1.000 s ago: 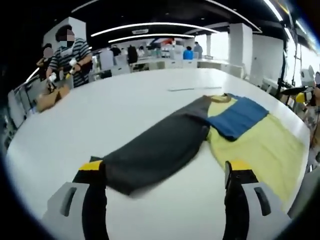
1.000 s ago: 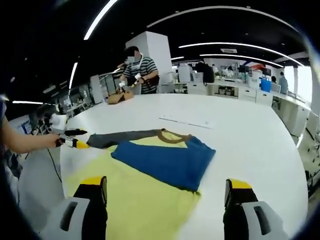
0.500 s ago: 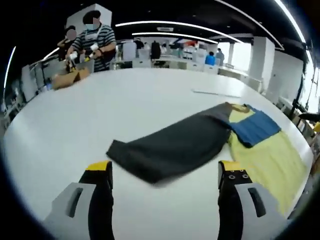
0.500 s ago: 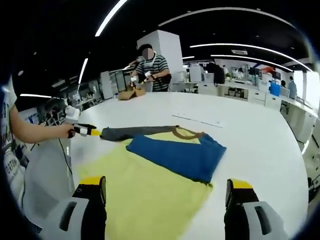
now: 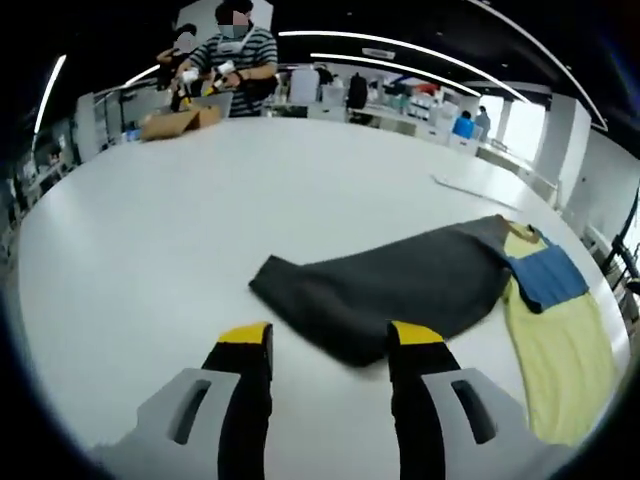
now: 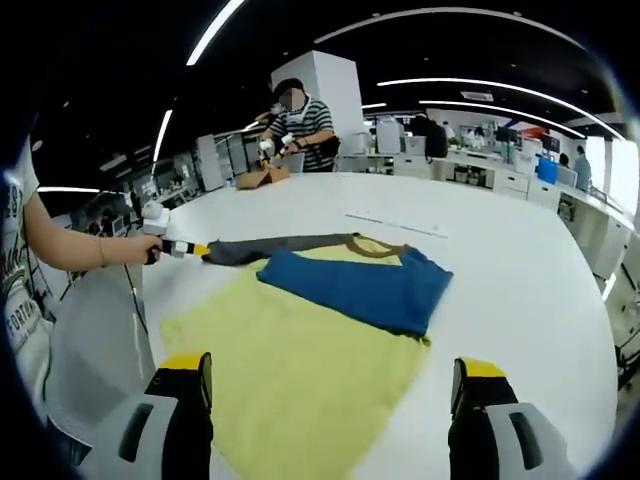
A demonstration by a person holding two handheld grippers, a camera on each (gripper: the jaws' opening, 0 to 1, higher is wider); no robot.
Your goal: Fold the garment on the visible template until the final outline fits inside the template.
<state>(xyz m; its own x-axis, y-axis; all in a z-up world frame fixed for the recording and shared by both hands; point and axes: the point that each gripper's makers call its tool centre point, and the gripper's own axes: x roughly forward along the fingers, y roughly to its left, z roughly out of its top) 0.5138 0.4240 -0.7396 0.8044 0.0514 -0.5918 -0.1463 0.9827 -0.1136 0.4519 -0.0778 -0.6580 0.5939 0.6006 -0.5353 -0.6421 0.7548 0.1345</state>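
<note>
The garment is a yellow shirt [image 6: 300, 350] spread on the white table [image 5: 200, 220]. Its blue sleeve [image 6: 350, 285] is folded across the chest, and its dark grey sleeve [image 5: 400, 290] stretches out sideways. My left gripper [image 5: 330, 340] is open, jaws narrowed, with the grey sleeve's end edge lying between the tips. In the right gripper view the left gripper [image 6: 190, 249] sits at the end of the grey sleeve [image 6: 270, 247]. My right gripper [image 6: 333, 375] is open above the yellow hem, holding nothing.
A thin flat strip [image 6: 395, 222] lies on the table beyond the collar. People work at a cardboard box [image 5: 175, 122] at the far table edge. A person's forearm [image 6: 70, 245] holds the left gripper. The table's near edge [image 6: 130, 300] runs beside the shirt.
The left gripper has come in to the grey sleeve's end and its jaws have narrowed around the edge. The right gripper stays open and has shifted only slightly.
</note>
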